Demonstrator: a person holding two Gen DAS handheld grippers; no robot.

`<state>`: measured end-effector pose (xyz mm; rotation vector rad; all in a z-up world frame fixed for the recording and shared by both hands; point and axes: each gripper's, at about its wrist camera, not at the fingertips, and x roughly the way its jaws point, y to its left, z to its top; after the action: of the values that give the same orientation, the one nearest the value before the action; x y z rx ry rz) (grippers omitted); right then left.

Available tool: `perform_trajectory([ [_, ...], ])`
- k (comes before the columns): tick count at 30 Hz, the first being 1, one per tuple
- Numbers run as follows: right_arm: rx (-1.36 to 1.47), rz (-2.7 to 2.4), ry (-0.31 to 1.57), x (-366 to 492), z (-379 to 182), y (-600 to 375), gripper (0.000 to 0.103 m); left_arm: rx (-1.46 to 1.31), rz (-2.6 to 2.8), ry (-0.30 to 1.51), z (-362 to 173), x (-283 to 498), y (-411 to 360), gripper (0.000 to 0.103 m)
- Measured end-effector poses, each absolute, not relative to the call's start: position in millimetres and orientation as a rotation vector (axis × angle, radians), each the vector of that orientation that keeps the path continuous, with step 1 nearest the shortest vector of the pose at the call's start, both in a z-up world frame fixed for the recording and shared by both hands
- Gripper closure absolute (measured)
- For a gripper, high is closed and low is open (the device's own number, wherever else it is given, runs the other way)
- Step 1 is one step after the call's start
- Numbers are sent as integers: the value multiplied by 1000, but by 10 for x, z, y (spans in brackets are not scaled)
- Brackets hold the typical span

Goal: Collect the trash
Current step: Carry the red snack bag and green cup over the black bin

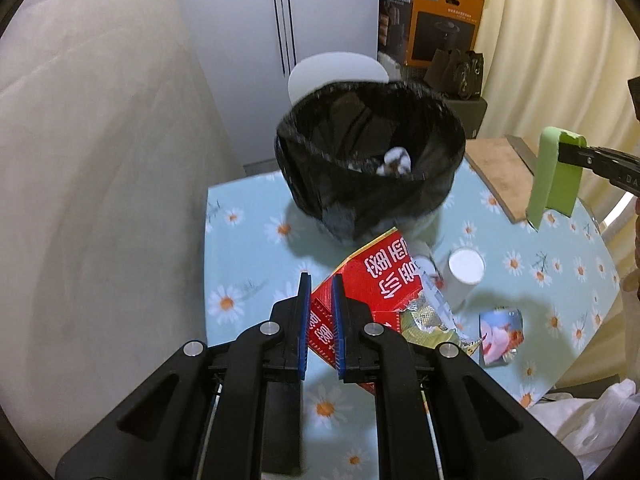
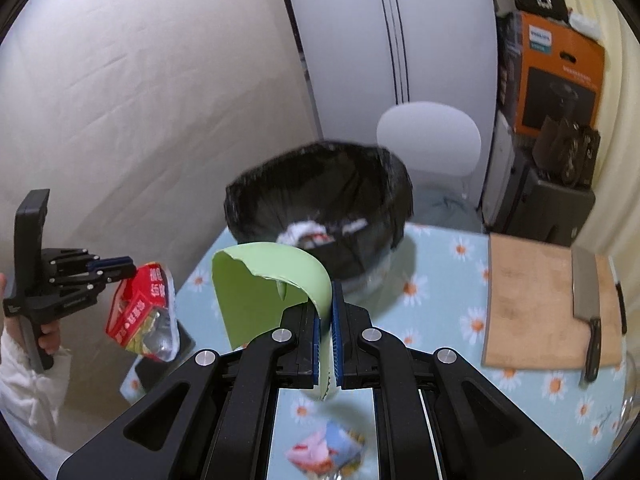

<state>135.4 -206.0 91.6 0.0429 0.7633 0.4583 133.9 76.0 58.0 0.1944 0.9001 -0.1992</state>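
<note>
Counter (image 1: 256, 240) under a pale blue daisy cloth carries one bin (image 1: 370, 152) lined with a black bag, standing upright at the far side with its mouth open upward and white scraps inside. One wooden board (image 2: 536, 304) lies flat to the right of the bin, and one cleaver (image 2: 586, 300) rests along the board's right edge, handle toward the camera. One red wrapper (image 1: 380, 276), crumpled with a silver lining, hangs off the counter in the left claw (image 1: 321, 280), which is clamped on its edge; its long side runs away from the claw toward the bin. One torn green paper (image 2: 260, 288) curls up and over from the right claw (image 2: 325, 312), which is clamped on its lower end. One white cup (image 1: 464, 270) stands mouth down near the bin. One small picture wrapper (image 1: 500, 334) lies flat on the counter, just beside the cup
</note>
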Motion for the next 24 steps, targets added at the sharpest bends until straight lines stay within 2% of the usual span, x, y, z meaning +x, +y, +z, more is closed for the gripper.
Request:
perform_trajectory([
  [15, 41, 456, 716, 2051, 1168, -1803, 98, 179, -249, 772, 1146, 2123, 646, 93],
  [24, 28, 435, 738, 2457, 1079, -1692, 98, 210, -292, 744, 1145, 2700, 453, 93],
])
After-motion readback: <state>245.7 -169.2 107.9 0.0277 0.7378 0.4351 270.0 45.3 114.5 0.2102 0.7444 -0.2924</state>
